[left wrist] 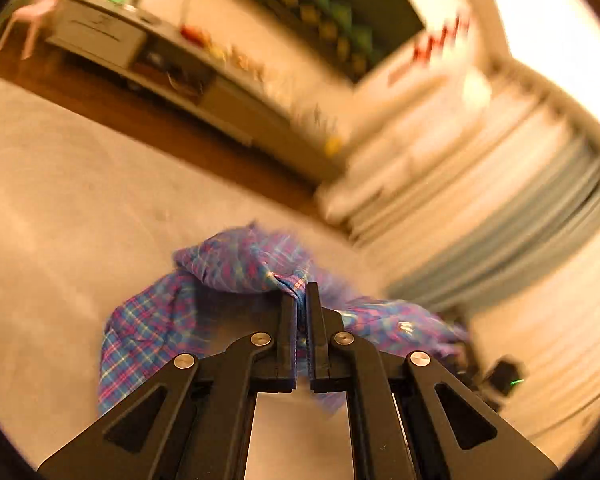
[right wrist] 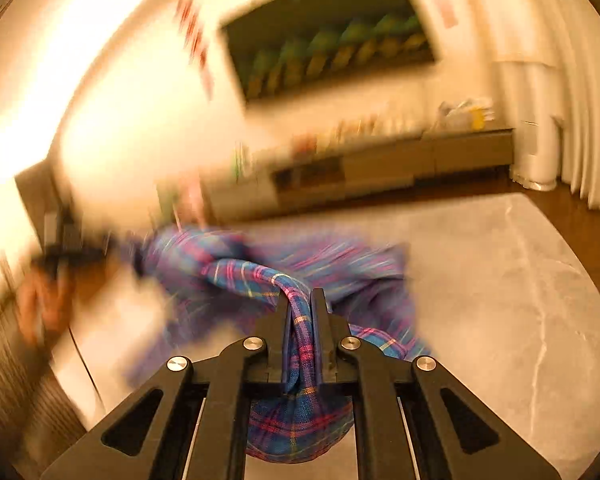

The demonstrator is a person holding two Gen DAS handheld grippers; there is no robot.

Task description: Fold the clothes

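Now | left gripper (left wrist: pixel 300 296): fingers clamped on plaid shirt (left wrist: pixel 236 264) | right gripper (right wrist: pixel 301 300): fingers pinching bunched shirt fold.

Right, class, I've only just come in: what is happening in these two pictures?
A person is working with a handheld gripper in each hand, and both are clamped on the same plaid shirt. The left gripper pinches a fold of the cloth, and the right gripper has a thick bunch squeezed between its fingers. The shirt hangs crumpled between them above a pale rug, not yet folded. Both views are blurred.
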